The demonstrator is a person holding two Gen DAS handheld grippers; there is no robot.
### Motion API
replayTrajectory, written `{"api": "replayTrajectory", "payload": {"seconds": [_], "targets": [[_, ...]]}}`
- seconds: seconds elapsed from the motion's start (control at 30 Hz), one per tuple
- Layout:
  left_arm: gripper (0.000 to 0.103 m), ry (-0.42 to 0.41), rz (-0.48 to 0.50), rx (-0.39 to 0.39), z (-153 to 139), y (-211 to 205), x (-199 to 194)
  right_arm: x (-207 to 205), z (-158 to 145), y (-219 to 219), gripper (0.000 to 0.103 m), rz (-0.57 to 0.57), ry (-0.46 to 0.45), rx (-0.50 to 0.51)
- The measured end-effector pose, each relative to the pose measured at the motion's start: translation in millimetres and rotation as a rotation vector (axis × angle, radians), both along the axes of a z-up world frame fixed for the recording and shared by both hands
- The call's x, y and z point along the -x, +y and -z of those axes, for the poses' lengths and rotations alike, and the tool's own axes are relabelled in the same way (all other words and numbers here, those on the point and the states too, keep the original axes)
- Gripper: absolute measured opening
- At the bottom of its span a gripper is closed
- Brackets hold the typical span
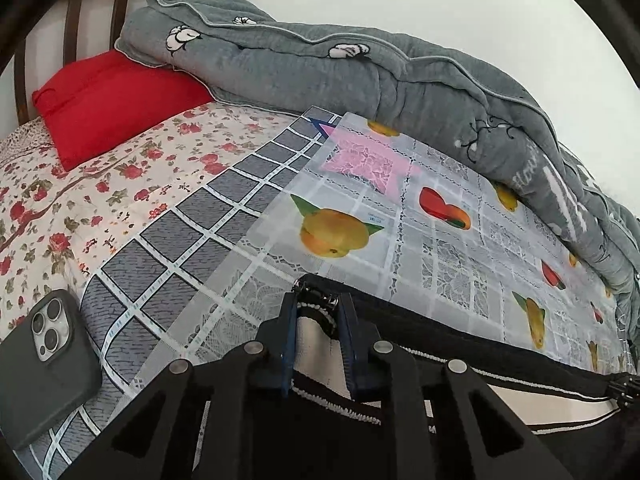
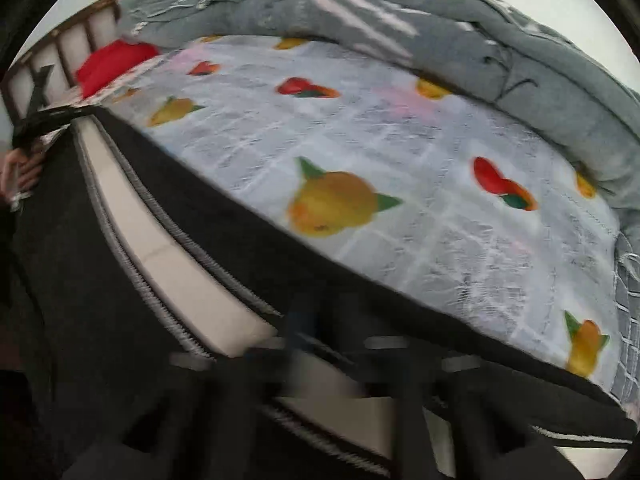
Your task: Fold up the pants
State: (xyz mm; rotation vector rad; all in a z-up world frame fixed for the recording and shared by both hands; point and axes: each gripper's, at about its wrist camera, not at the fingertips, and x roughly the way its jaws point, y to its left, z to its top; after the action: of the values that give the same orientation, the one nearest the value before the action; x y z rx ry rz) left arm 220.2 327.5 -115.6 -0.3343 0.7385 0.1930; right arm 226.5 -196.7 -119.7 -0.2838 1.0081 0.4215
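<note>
The black pants (image 1: 460,344) with a cream side stripe and zigzag piping lie stretched along the near edge of the fruit-print cloth (image 1: 440,240). My left gripper (image 1: 316,312) is shut on one end of the pants, at the stripe. In the right wrist view the pants (image 2: 132,216) run from lower right to upper left, and my right gripper (image 2: 316,320), blurred by motion, is shut on the pants near the stripe. The left gripper (image 2: 32,128) shows at far left, holding the other end.
A grey phone (image 1: 44,364) lies on the checked sheet at lower left. A red pillow (image 1: 116,100) and a rolled grey quilt (image 1: 360,76) line the back of the bed. A wooden headboard (image 1: 72,12) stands behind them.
</note>
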Motion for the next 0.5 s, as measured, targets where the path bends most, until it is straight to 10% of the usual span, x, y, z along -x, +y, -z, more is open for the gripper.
{"api": "replayTrajectory", "payload": {"seconds": [0.3, 0.5], "targets": [[0.019, -0.123, -0.012, 0.123, -17.5, 15.3, 10.0, 16.7, -39.7, -9.8, 0.002, 0.009, -0.171, -0.083], [0.019, -0.022, -0.036, 0.015, 4.9, 2.5, -13.4, -17.1, -0.7, -2.1, 0.002, 0.036, -0.082, -0.016]]}}
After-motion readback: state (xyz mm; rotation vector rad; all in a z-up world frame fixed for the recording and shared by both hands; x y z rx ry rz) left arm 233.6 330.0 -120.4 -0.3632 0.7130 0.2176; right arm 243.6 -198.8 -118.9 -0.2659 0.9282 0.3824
